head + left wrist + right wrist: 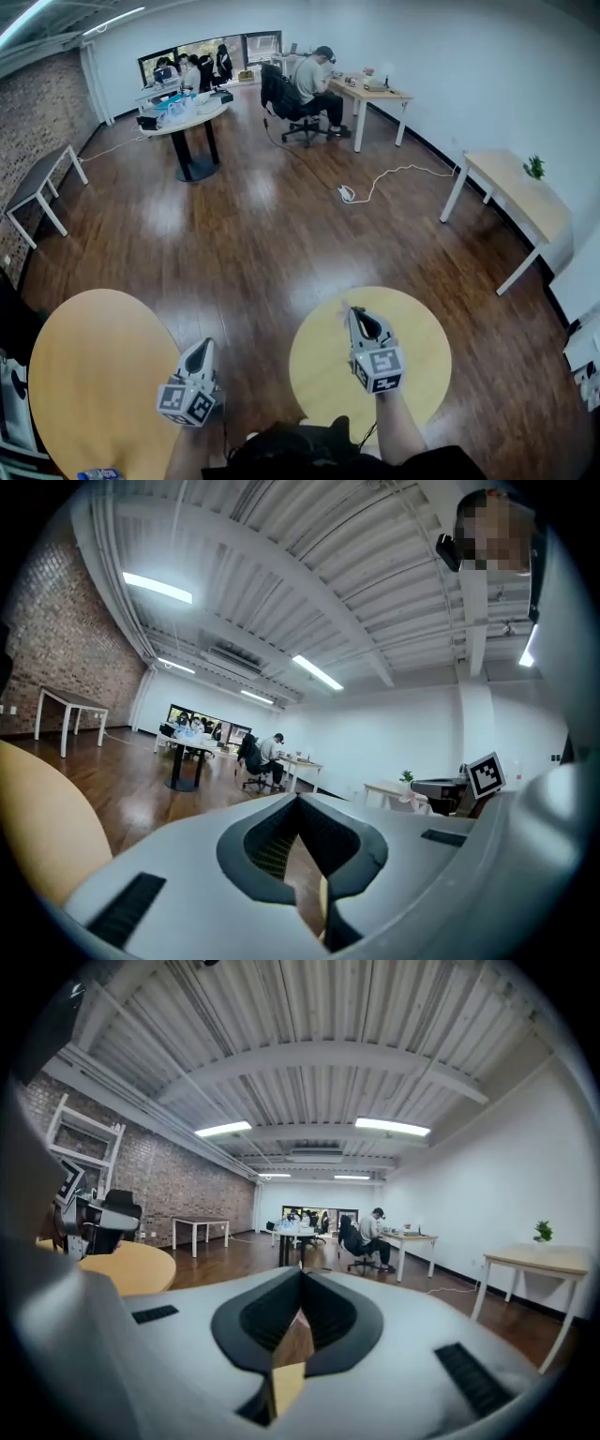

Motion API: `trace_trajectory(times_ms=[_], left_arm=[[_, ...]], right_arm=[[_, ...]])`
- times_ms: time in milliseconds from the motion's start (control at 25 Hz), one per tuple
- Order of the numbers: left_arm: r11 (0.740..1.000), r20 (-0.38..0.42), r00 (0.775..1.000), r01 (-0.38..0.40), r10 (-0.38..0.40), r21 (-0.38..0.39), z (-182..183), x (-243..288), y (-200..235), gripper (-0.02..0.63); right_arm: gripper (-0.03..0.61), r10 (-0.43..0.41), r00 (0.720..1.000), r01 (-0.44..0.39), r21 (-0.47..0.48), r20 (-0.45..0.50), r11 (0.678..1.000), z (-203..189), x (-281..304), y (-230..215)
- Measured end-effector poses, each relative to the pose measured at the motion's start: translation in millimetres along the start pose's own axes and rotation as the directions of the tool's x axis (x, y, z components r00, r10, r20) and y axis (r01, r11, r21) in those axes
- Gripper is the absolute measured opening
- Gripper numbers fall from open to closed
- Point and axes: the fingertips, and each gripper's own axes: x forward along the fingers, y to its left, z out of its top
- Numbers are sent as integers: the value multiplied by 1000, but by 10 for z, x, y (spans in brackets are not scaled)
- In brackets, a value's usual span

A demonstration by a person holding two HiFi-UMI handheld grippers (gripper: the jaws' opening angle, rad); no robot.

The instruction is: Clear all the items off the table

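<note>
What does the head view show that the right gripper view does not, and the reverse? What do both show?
Only the head view: the marker cube of the right gripper and the person's forearm behind it. Only the right gripper view: a white shelf on the brick wall, and that gripper's jaws from close, shut with nothing between them. Both: the left gripper, the large round yellow table, the seated person and the potted plant.

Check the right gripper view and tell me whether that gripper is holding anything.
No, the right gripper has its jaws together with nothing held between them.
</note>
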Motion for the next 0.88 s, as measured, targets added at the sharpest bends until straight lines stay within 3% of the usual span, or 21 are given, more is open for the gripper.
trace_trajectory(times_ms=[200, 360, 560, 720, 880], left_arm=[[987, 57, 985, -161, 161, 0, 170, -474, 257, 6], [954, 100, 949, -298, 299, -30, 239, -974, 603, 6], [912, 117, 905, -407, 410, -53, 240, -1514, 994, 6], [874, 161, 860, -482, 484, -58, 350, -2015, 1232, 6], [813, 183, 796, -581, 577, -34, 479, -2625, 1595, 6]], right_arm=[[2, 139, 990, -138, -11, 28, 990, 161, 245, 388], [2, 245, 969, -244, -23, 18, 969, 160, 494, 865], [2, 372, 928, -369, -120, 0, 922, 323, 716, 1550], [2, 478, 878, -466, -187, 20, 865, 597, 927, 2191], [2, 593, 804, -568, -239, 42, 787, 845, 1017, 3103]])
